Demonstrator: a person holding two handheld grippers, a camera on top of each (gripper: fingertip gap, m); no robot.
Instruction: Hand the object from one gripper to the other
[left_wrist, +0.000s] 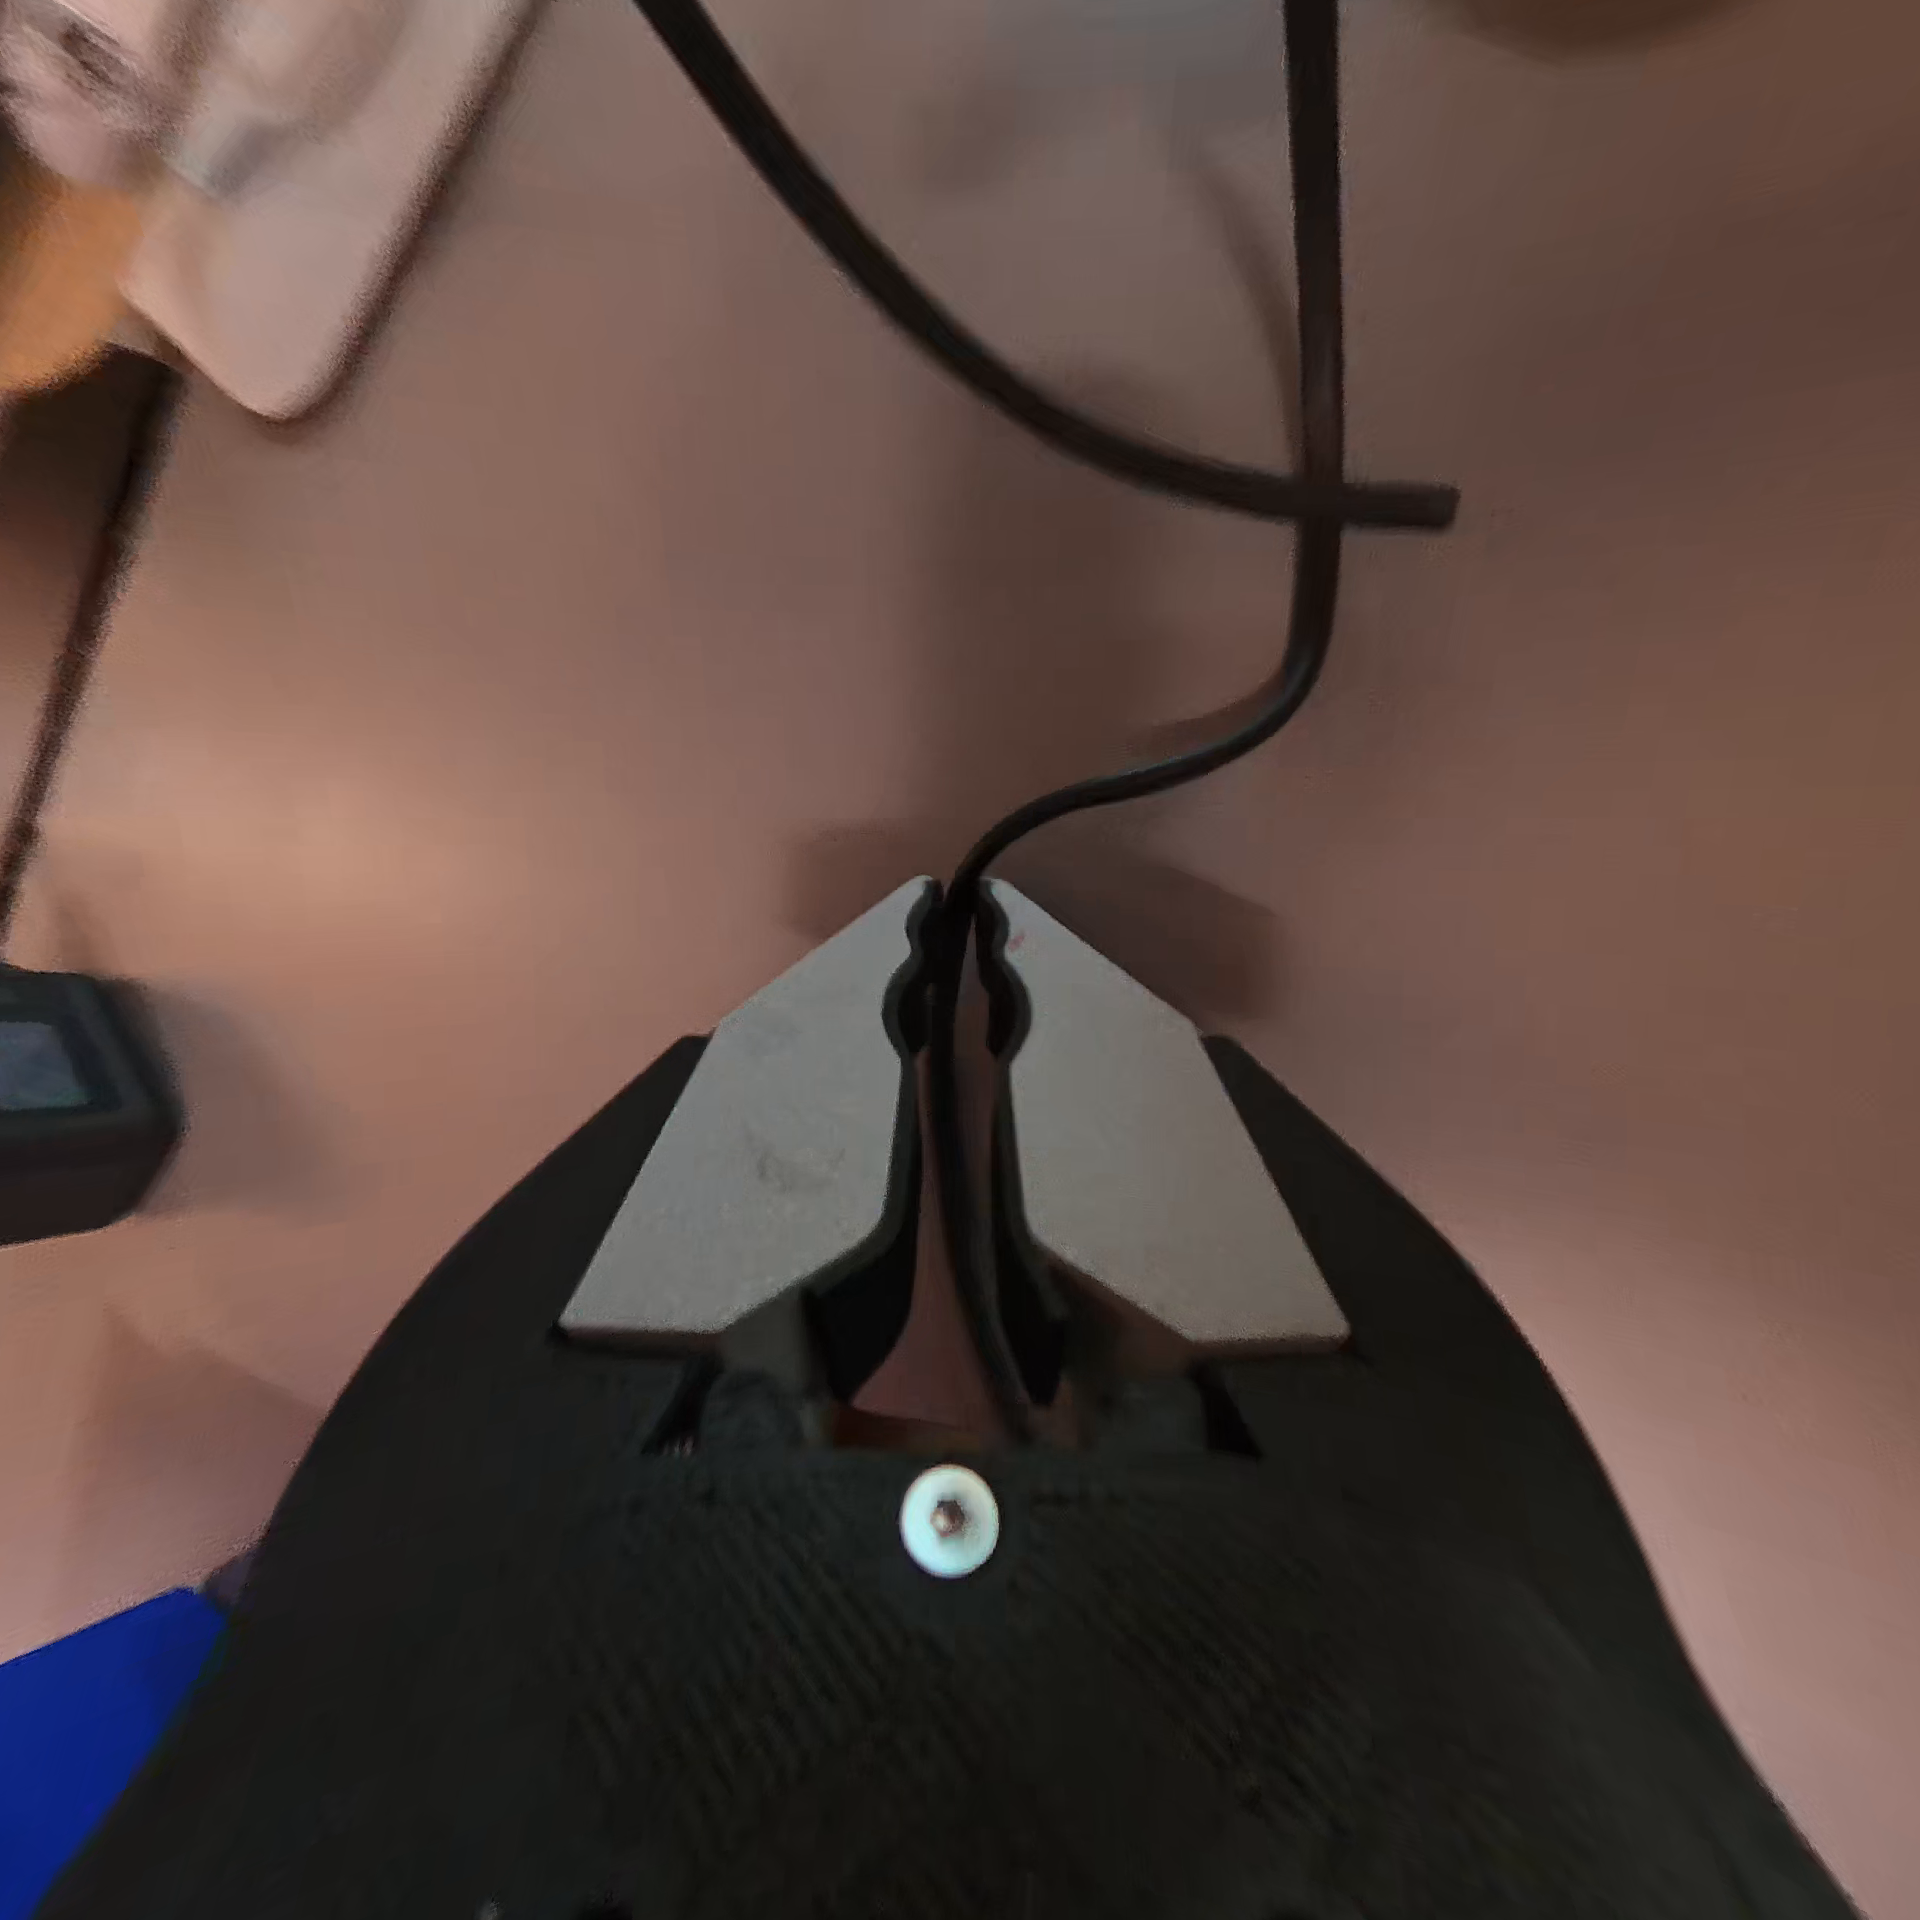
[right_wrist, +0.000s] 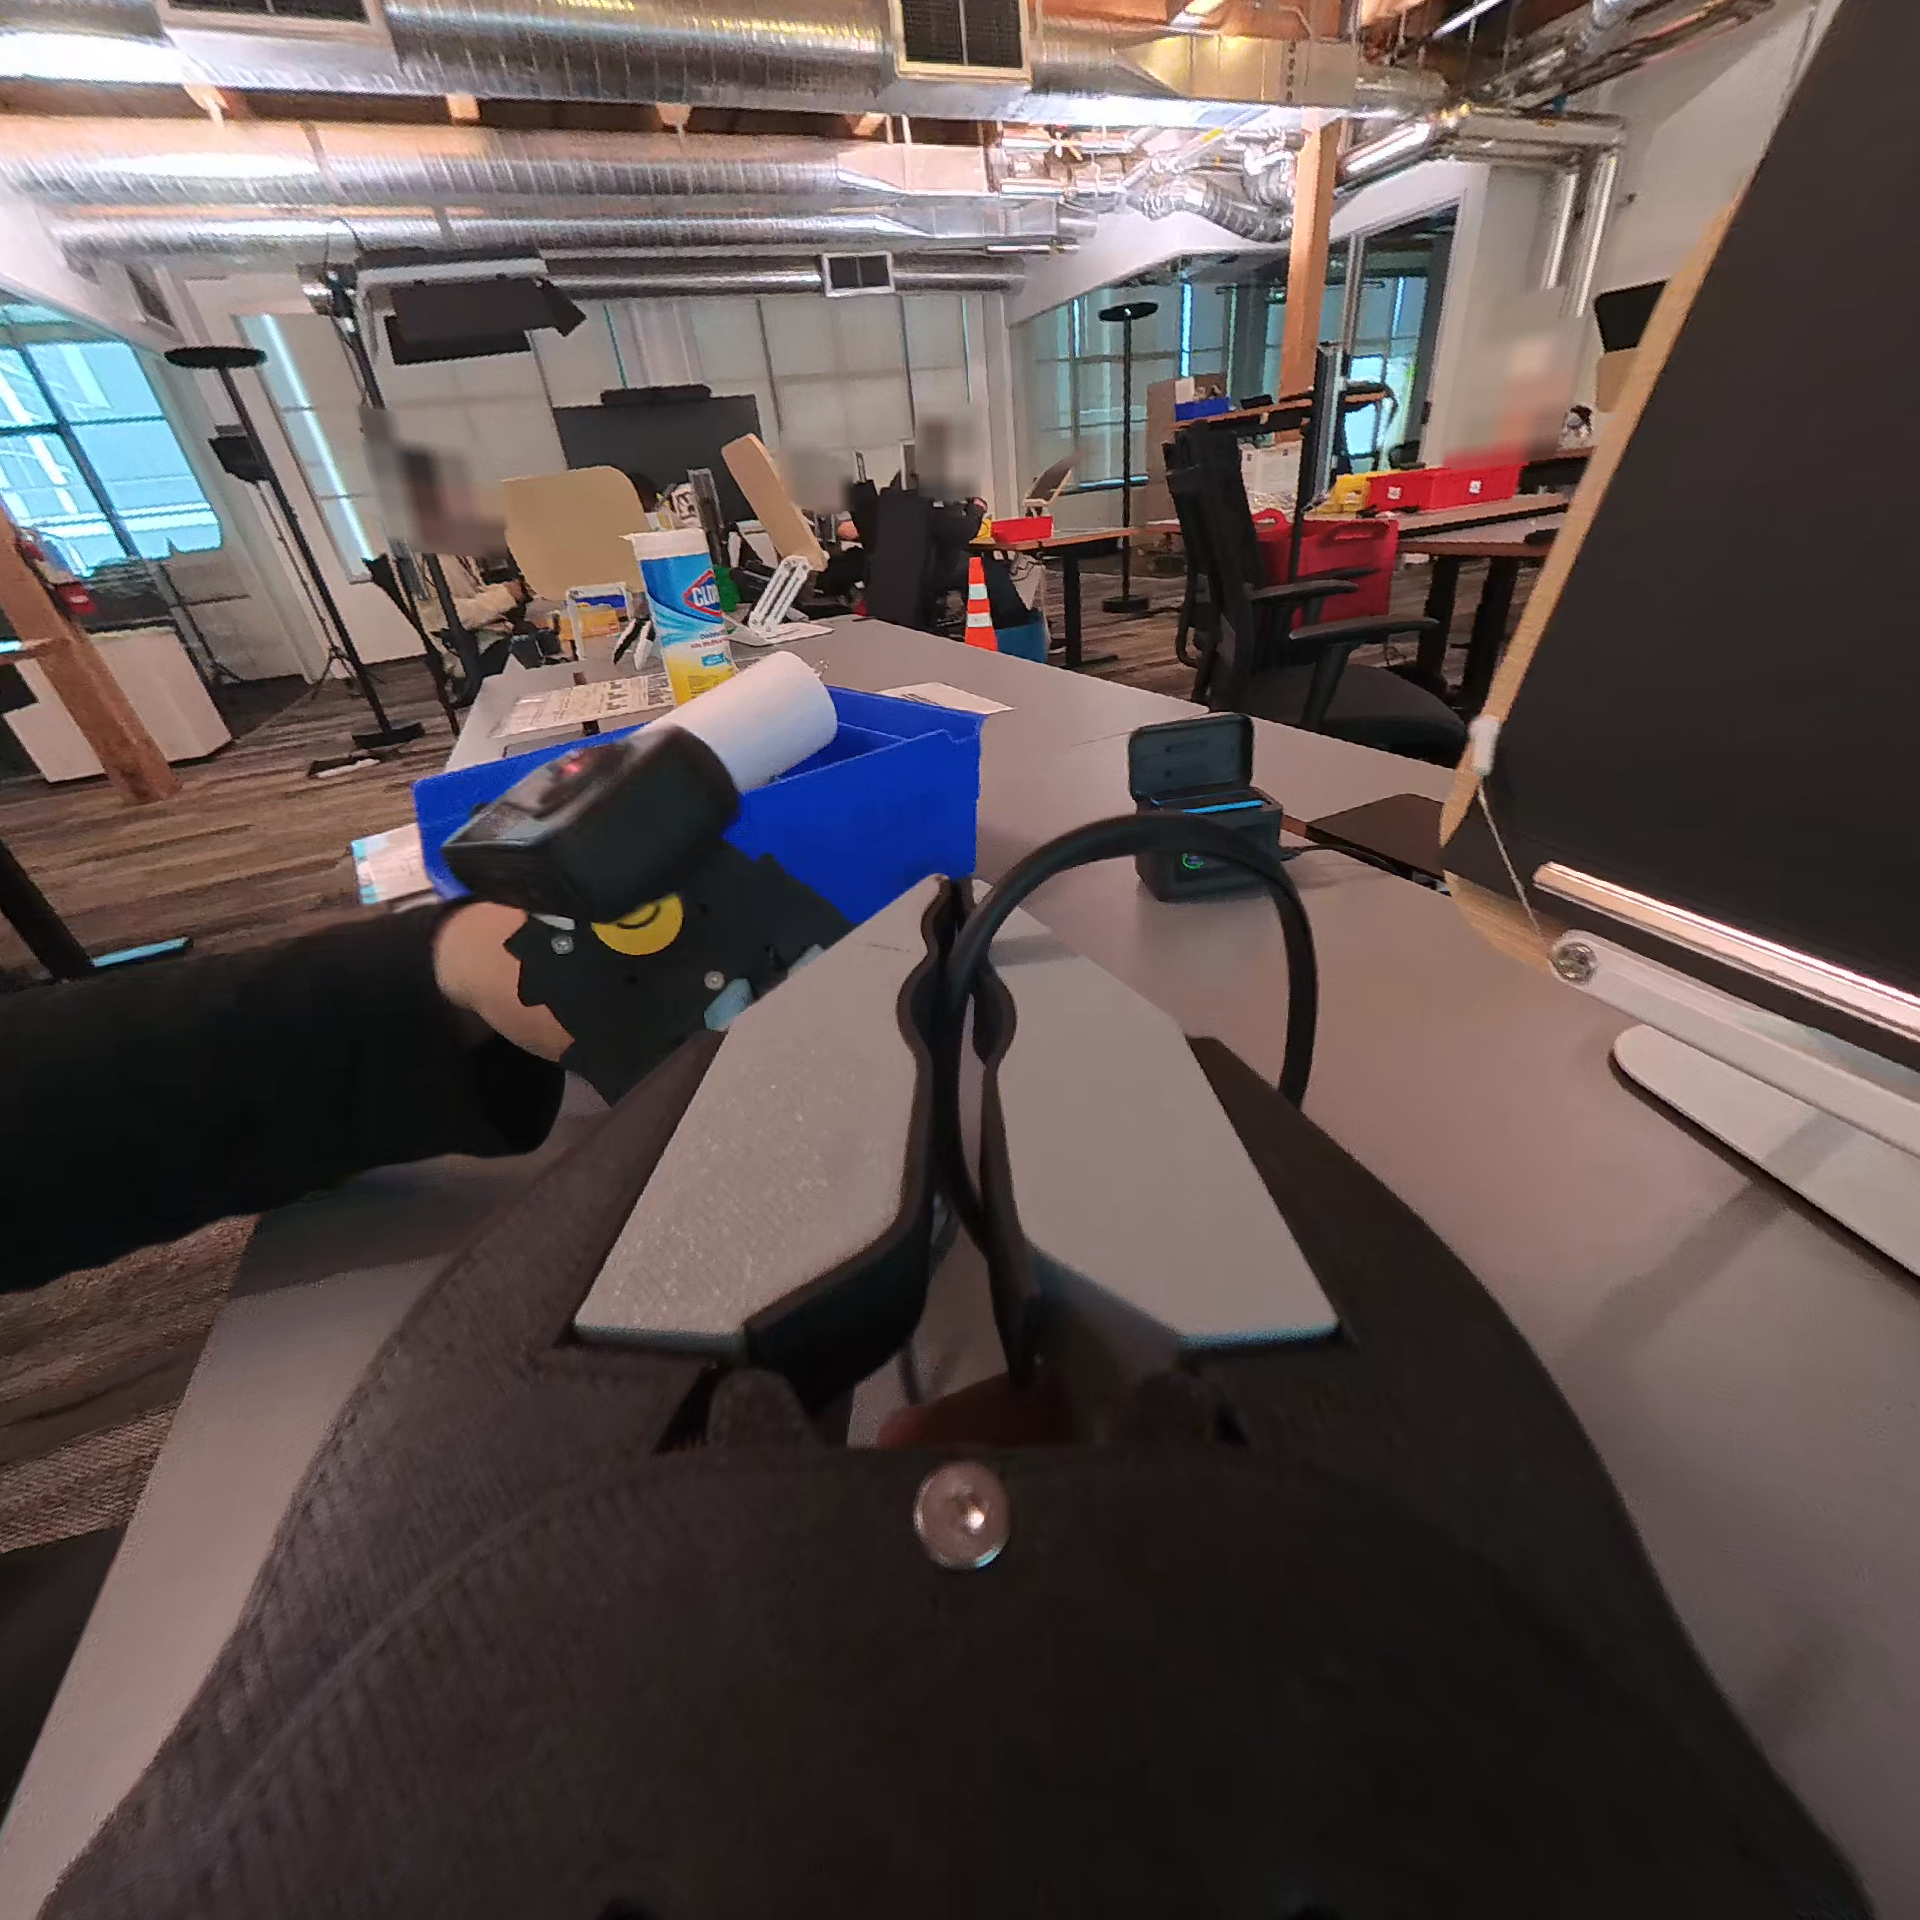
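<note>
In the left wrist view my left gripper (left_wrist: 958, 889) is shut on a thin black cable (left_wrist: 1305, 644). The cable runs between both pads, then bends up and right over the table and crosses another stretch of itself. In the right wrist view my right gripper (right_wrist: 961, 896) is shut on the same black cable (right_wrist: 1288, 935), which loops out of the fingertips to the right and back down beside the right finger. The left gripper's body (right_wrist: 665, 966), held by a hand in a black sleeve, sits close on the left. Its fingertips are hidden behind my right finger.
A blue bin (right_wrist: 883, 821) with a white roll (right_wrist: 764, 717) stands behind the grippers on the grey table (right_wrist: 1455, 1091). A black charging case (right_wrist: 1205, 821) stands at centre right. A monitor (right_wrist: 1745, 623) and its base (right_wrist: 1766, 1122) fill the right side. Across from one pair of fingers to the other is roughly 15 cm.
</note>
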